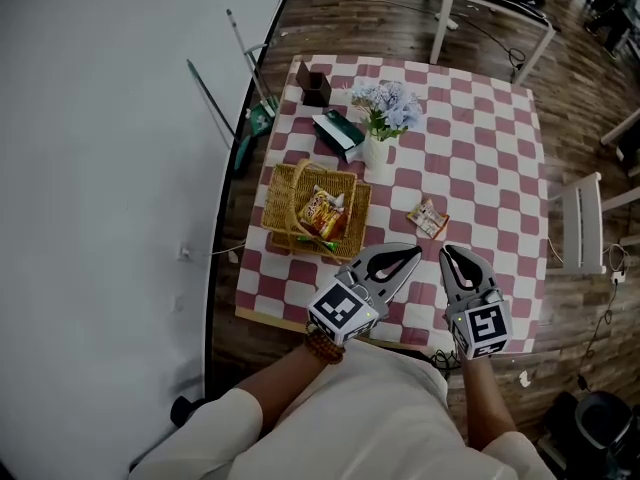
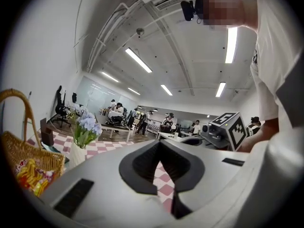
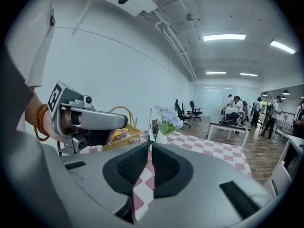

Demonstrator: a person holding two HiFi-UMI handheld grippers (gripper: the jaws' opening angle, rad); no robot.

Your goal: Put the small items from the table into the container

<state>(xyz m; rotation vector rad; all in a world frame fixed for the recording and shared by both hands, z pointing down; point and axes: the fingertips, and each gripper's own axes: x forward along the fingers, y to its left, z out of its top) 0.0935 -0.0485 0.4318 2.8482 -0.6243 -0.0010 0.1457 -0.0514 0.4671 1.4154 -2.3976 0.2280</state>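
Note:
A wicker basket (image 1: pixel 283 190) stands on the checked table at the left, with snack packets (image 1: pixel 323 213) inside. One small packet (image 1: pixel 428 218) lies loose on the cloth to its right. My left gripper (image 1: pixel 416 252) hovers over the table's near edge with its tips meeting and nothing held. Beside it my right gripper (image 1: pixel 446 252) points at the loose packet from just short of it, its jaws a narrow slit apart and empty. The left gripper view has the basket (image 2: pixel 23 151) at the left edge, with the tips of the left gripper (image 2: pixel 159 144) touching. In the right gripper view the right gripper (image 3: pixel 150 145) shows a thin gap.
A white vase of blue flowers (image 1: pixel 385 118), a green box (image 1: pixel 338 133) and a dark holder (image 1: pixel 315 83) stand behind the basket. A white chair (image 1: pixel 585 223) is at the table's right side. A white wall runs along the left.

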